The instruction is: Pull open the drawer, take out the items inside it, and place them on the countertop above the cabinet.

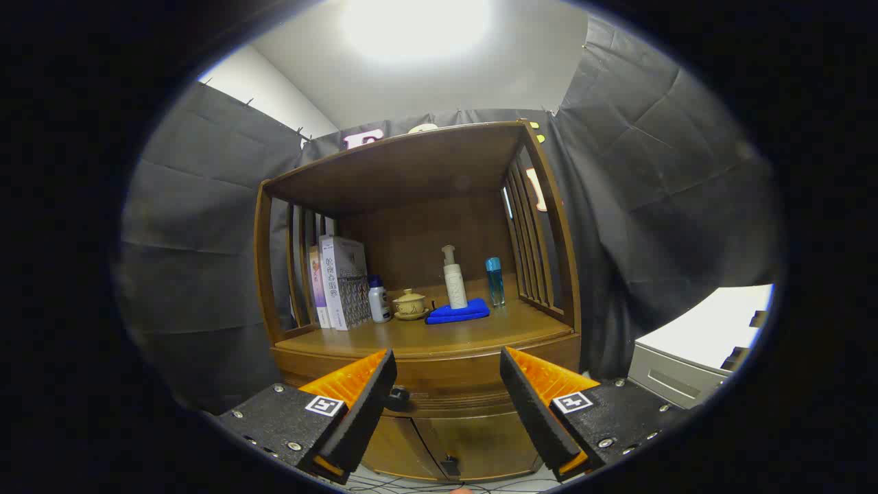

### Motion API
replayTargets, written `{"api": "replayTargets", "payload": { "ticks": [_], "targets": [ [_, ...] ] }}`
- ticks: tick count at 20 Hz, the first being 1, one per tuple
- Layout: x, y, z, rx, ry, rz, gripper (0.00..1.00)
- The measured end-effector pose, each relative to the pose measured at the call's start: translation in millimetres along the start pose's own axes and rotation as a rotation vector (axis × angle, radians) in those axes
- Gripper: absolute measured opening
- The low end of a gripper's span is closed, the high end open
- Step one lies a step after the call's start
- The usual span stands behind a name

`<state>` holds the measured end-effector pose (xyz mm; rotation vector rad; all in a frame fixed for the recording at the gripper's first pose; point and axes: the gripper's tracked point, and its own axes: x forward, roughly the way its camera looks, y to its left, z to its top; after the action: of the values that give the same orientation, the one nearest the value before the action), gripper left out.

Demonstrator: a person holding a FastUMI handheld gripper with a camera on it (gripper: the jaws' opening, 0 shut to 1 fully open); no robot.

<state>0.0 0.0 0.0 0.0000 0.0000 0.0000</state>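
Overhead ceiling glare, fisheye-warped edges

countertop [473, 336] | books [339, 281], white bottle [378, 300], lidded cup [410, 304], blue cloth [458, 312] under pump bottle [454, 278], blue bottle [494, 281]

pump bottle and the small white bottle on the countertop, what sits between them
A lidded ceramic cup on its saucer, seen in the gripper view; the hand-held gripper is open.

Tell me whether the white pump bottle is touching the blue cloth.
Touching. The gripper view shows the pump bottle standing on the blue cloth, its base meeting the fabric. The open gripper is well short of both.
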Motion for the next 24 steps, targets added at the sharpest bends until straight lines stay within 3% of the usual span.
{"api": "replayTargets", "payload": {
  "ticks": [8, 11, 24],
  "targets": [
    [10.4, 2.6, -10.5, 0.024, 0.011, 0.020, 0.95],
    [18.1, 1.8, -18.8, -0.019, 0.036, 0.015, 0.95],
    [60.8, 44.7, -37.9, -0.016, 0.072, 0.080, 0.95]
  ]
}}
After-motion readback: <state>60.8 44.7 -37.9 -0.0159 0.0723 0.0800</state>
